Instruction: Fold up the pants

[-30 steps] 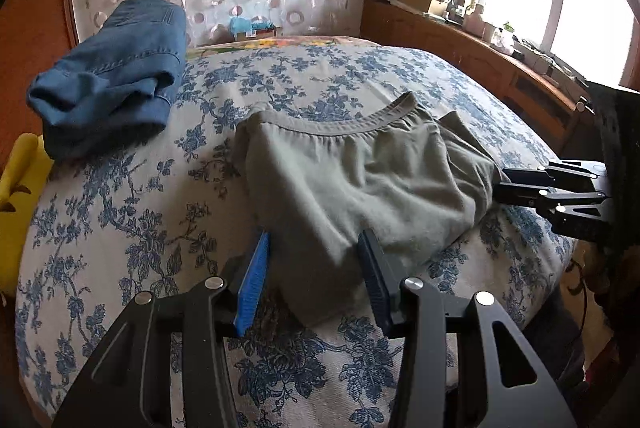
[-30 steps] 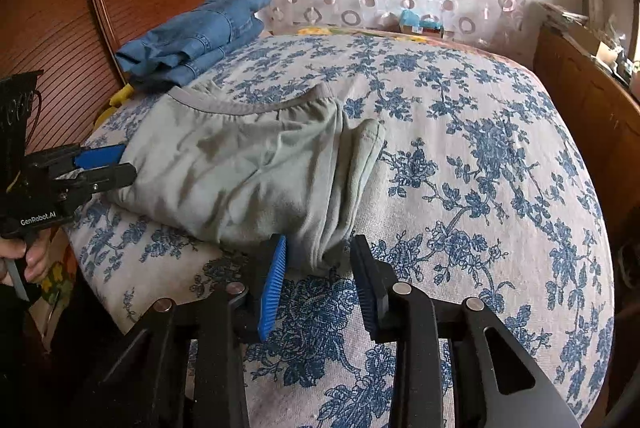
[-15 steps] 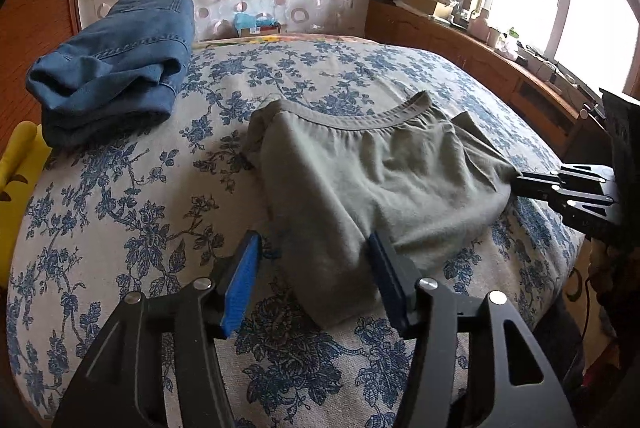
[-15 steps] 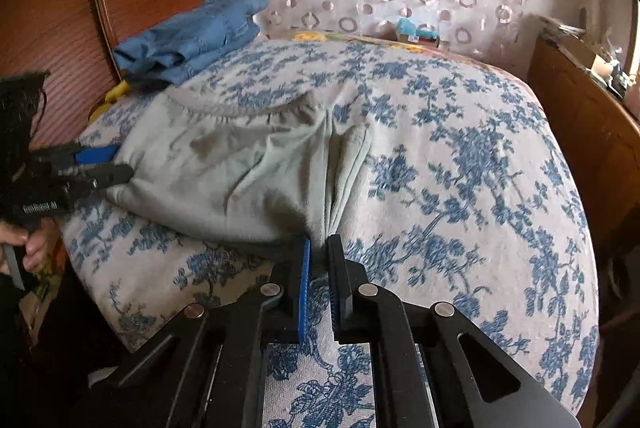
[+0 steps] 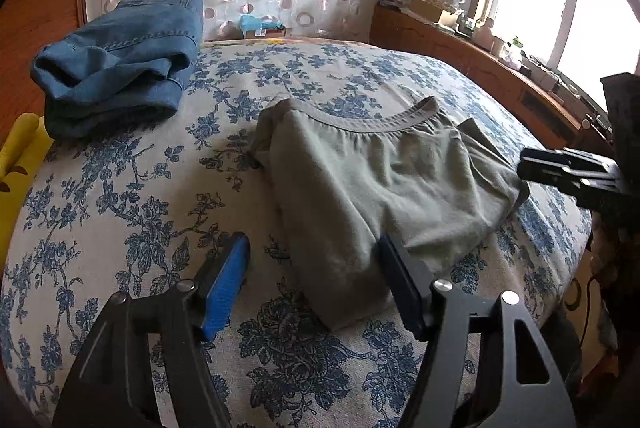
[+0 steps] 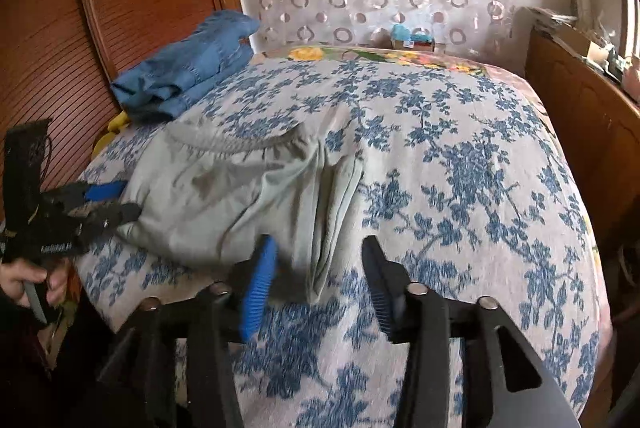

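Grey-green pants (image 5: 384, 187) lie folded into a compact bundle on the flowered bed (image 5: 120, 195), waistband toward the headboard. My left gripper (image 5: 316, 268) is open and empty, its jaws on either side of the bundle's near corner, just short of it. In the right wrist view the pants (image 6: 240, 187) lie left of centre. My right gripper (image 6: 320, 260) is open, and the bundle's folded right edge hangs between its jaws, not clamped. Each gripper also shows in the other's view, the right one (image 5: 568, 175) and the left one (image 6: 100, 203).
Folded blue jeans (image 5: 120, 55) lie at the bed's far left corner by the wooden headboard. A yellow object (image 5: 16, 163) sits at the left edge. A wooden ledge (image 5: 500, 75) with clutter runs under the window. A small box (image 5: 260, 25) stands behind the bed.
My right gripper shut on the pants' edge half a second ago and has now opened again. My left gripper has drawn back a little and opened wider.
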`<state>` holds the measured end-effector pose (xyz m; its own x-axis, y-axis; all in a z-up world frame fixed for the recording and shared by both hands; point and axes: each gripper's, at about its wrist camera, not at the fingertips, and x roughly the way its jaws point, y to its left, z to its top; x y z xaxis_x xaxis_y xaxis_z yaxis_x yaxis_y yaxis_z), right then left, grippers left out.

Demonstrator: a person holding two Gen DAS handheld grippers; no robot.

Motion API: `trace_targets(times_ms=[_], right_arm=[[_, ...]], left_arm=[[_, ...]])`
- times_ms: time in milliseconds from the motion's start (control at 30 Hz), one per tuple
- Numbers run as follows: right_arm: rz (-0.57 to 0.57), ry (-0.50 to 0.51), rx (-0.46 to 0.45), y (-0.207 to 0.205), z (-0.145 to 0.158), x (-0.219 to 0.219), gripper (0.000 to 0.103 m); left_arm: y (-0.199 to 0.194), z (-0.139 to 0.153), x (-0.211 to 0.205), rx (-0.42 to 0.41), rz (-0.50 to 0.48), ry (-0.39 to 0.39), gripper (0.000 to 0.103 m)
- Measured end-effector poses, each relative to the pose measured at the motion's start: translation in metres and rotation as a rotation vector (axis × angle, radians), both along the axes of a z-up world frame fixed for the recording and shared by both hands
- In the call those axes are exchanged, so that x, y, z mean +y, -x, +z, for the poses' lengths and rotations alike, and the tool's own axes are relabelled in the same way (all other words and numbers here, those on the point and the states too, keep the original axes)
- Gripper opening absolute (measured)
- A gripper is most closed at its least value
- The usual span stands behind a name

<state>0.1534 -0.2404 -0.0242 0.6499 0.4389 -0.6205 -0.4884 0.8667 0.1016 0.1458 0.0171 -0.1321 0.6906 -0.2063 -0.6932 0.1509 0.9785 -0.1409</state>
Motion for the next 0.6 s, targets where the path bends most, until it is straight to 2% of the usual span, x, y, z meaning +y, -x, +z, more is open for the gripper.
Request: trace_targets(times_ms=[267,400,500,600], right_arm=[[0.002,0.006,0.044,-0.043,0.000,0.022,0.053],[-0.006,0.033,0.056,-0.061,-0.004,0.030,0.053],[-0.008,0.055,0.062,-0.069,-0.009,0.037,0.053],[-0.003,0.061,0.055,-0.071,-0.013,0.040,0.054]], left_arm=[[0.003,-0.001,0.000,-0.015,0.008,0.008,0.068],[0.001,0.000,0.000,0.003,0.009,0.009,0.068],[0.000,0.004,-0.002,0.030,0.003,-0.008,0.068],[-0.001,0.014,-0.003,0.015,0.004,-0.044,0.068]])
